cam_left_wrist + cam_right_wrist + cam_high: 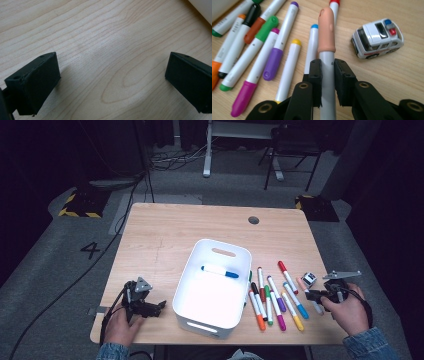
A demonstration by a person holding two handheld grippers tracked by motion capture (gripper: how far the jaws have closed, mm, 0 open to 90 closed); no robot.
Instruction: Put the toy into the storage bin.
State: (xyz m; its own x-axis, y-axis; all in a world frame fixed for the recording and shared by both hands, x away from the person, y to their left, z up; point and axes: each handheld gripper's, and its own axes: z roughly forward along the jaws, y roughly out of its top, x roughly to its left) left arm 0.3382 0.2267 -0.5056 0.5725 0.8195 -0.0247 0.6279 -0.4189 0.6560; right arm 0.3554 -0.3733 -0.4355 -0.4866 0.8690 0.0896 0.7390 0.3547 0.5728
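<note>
The right gripper (pixel 327 82) clamps a grey marker with a peach cap (pixel 327 50), which lies at four o'clock from the white bin (pixel 212 285), beside a toy police car (pixel 377 38). The left gripper (pixel 112 82) stands wide open over the bare table (pixel 105 37), at eight o'clock from the bin.

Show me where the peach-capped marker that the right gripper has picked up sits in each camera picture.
High view: the peach-capped marker is at the right, clamped in the right gripper, just below the toy police car.
Left gripper view: bare wooden table between open jaws; no marker here.
Right gripper view: the marker stands centre, rising from the shut jaws.
Shared landmark: the toy police car, right of the marker's cap.
</note>
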